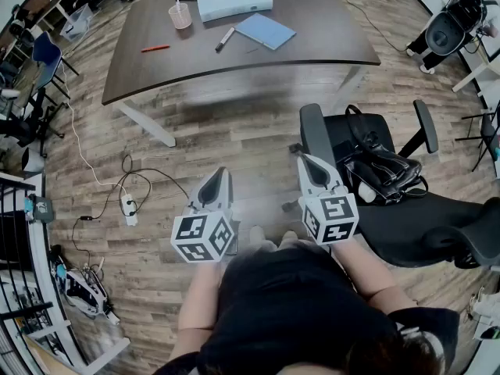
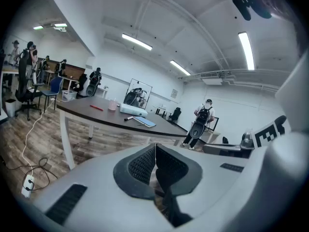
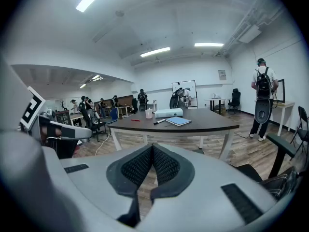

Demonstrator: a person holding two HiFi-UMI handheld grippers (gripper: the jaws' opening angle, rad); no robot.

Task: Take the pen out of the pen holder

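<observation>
With jaws pressed together on nothing, the left hand-held gripper point(image 1: 219, 176) and right hand-held gripper point(image 1: 309, 162) hang well apart from the surface point(image 1: 328, 37), where the pink pen holder point(image 1: 180, 16), its contents too small to tell, stands near a red pen point(image 1: 155, 48).

No text is legible; the cubes point(image 1: 203, 237) on the left gripper point(image 1: 217, 176) and right gripper point(image 1: 310, 164) show only square markers.
</observation>
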